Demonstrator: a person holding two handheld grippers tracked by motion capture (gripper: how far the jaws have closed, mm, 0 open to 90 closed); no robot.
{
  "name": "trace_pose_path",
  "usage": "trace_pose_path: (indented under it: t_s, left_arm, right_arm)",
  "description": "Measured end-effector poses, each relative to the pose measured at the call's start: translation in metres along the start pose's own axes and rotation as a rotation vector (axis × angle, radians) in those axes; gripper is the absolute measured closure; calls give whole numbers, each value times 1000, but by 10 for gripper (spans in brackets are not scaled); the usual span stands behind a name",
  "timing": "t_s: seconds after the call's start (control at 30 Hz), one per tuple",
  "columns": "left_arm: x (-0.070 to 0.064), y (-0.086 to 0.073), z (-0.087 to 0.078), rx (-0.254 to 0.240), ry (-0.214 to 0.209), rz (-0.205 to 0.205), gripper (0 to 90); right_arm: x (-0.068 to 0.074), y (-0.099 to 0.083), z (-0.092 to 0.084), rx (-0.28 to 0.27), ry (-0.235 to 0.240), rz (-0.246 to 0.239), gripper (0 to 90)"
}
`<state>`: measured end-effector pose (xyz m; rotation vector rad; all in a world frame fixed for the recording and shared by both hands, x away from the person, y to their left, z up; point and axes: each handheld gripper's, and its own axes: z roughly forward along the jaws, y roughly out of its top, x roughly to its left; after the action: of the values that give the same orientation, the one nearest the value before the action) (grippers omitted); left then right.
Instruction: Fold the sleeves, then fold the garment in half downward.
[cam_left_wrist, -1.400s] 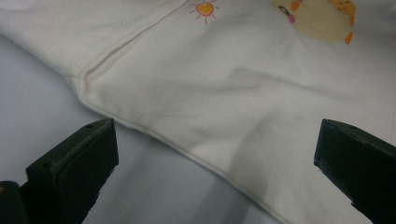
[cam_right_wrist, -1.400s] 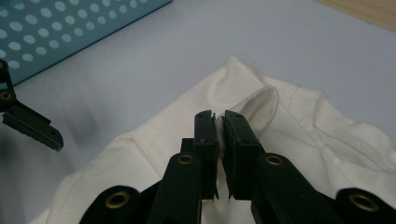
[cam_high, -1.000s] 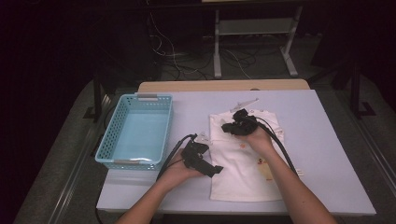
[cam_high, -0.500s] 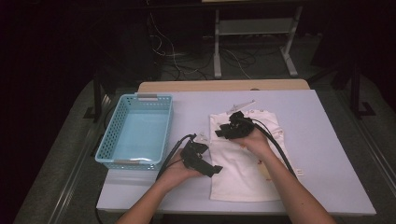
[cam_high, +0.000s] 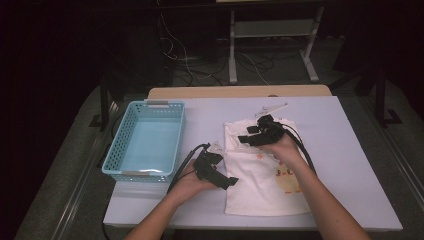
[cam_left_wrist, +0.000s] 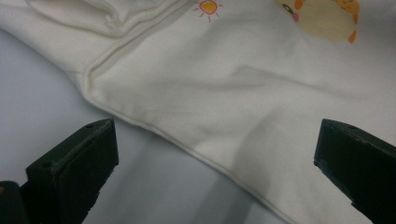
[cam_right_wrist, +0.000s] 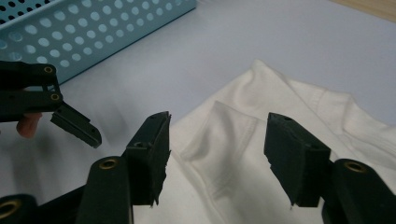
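A white shirt with a yellow chick print lies flat on the table's right half. My left gripper rests at the shirt's left hem. In the left gripper view it is open, its jaws wide apart over the hem. My right gripper hovers over the shirt's upper left part. Its jaws have just been opening and now stand apart above a folded sleeve without pressing on it. The left gripper's jaw shows beyond them.
A light blue perforated basket stands on the left part of the pale table, close to the left hand. A clear hanger lies behind the shirt. Cables trail from both grippers. Dark floor and a metal stand lie beyond the table.
The right gripper's jaws have gone from nearly closed to apart, and that hand has lifted slightly over the shirt's upper part. The left hand has stayed where it was.
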<state>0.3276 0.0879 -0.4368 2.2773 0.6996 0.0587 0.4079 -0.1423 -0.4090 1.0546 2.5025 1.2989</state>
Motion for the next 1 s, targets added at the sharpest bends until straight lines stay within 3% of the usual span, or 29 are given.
trace_pose_path:
  t_s: [0.57, 0.7, 1.0]
  left_arm:
    - [2, 0, -2, -9, 14, 1, 0]
    - [1, 1, -2, -9, 6, 3, 0]
    - [2, 4, -1, -15, 32, -2, 0]
  right_arm:
    - [-22, -20, -45, -39, -84, 21, 298]
    - [-30, -30, -58, -52, -101, 45, 271]
    - [-48, -55, -89, -52, -141, 102, 211]
